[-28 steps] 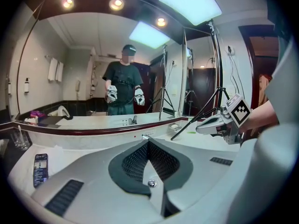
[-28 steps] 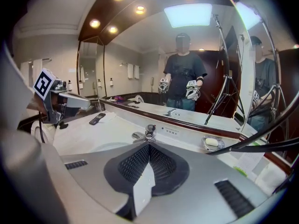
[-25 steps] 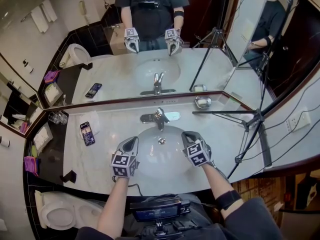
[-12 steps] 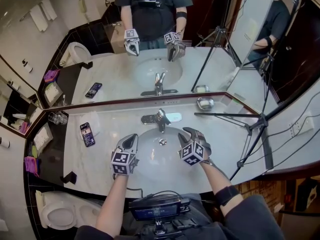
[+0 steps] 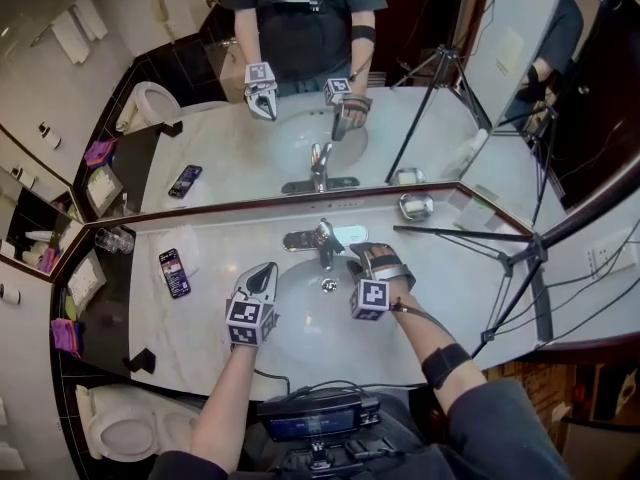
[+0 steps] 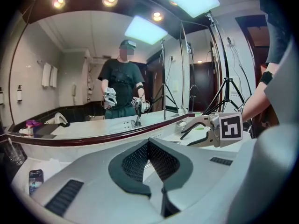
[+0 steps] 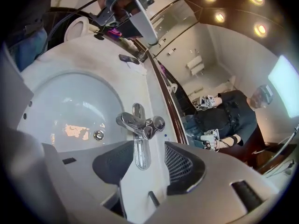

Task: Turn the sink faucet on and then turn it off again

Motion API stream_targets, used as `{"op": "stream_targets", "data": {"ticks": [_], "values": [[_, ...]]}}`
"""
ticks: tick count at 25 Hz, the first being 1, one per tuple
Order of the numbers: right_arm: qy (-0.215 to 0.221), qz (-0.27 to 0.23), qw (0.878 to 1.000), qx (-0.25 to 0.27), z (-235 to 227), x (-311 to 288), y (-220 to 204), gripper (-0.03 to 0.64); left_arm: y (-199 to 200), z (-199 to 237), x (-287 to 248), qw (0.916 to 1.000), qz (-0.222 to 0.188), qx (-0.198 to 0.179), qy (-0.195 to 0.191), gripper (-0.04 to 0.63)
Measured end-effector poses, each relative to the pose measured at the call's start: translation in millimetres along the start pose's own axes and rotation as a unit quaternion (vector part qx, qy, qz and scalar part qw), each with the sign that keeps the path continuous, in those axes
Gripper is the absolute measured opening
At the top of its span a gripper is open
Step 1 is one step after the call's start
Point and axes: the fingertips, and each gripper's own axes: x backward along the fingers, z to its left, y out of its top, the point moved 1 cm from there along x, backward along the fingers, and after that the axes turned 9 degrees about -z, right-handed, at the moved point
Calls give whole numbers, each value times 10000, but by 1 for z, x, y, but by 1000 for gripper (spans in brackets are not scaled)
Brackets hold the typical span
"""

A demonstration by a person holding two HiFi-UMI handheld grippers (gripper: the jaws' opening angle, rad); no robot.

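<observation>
On the right gripper [image 7: 145, 158] the jaws have just spread wide and empty, the faucet [image 7: 140, 124] just ahead of their gap, so switching on, I reckon, needs them reaching onto it; the left gripper [image 6: 149, 148] is pinched together.

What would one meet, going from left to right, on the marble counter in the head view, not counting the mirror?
On the counter: clear drinking glasses → dark rectangular smartphone → left gripper, jaws shut → chrome sink faucet → round shiny metal dish.
</observation>
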Motion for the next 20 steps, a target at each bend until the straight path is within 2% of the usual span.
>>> {"op": "stream_targets", "data": {"ticks": [3, 10, 20], "values": [[188, 69, 9993, 330, 5, -17, -3, 233, -2, 1, -8, 10000, 41, 12, -17, 0], [336, 12, 9970, 691, 2, -44, 2, 235, -2, 3, -19, 9999, 74, 28, -75, 0], [320, -53, 9954, 905, -13, -50, 12, 227, -9, 6, -21, 9998, 178, 65, -63, 0]]}}
